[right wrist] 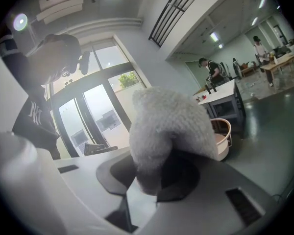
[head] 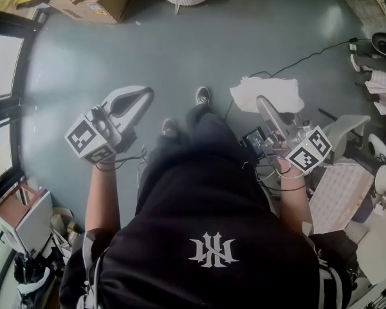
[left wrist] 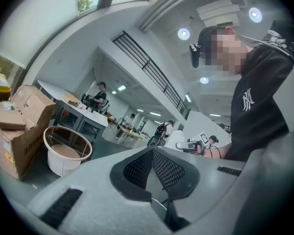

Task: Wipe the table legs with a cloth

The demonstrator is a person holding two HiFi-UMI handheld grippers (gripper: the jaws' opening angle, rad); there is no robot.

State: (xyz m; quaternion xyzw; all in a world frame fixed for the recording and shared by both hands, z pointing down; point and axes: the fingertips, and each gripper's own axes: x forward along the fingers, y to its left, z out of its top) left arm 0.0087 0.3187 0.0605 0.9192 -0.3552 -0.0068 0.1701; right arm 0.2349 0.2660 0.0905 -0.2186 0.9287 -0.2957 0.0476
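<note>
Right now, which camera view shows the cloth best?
The head view: the whole cloth shows against the floor, held by the right gripper. The right gripper view shows only its bunched end between the jaws; the left gripper view, a tiny white patch.

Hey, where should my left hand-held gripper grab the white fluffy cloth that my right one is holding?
Probably its loose left edge. The white fluffy cloth bunches out past the right hand-held gripper, which pinches its middle, so the left hand-held gripper, now shut, would open and come in from the left.
</note>
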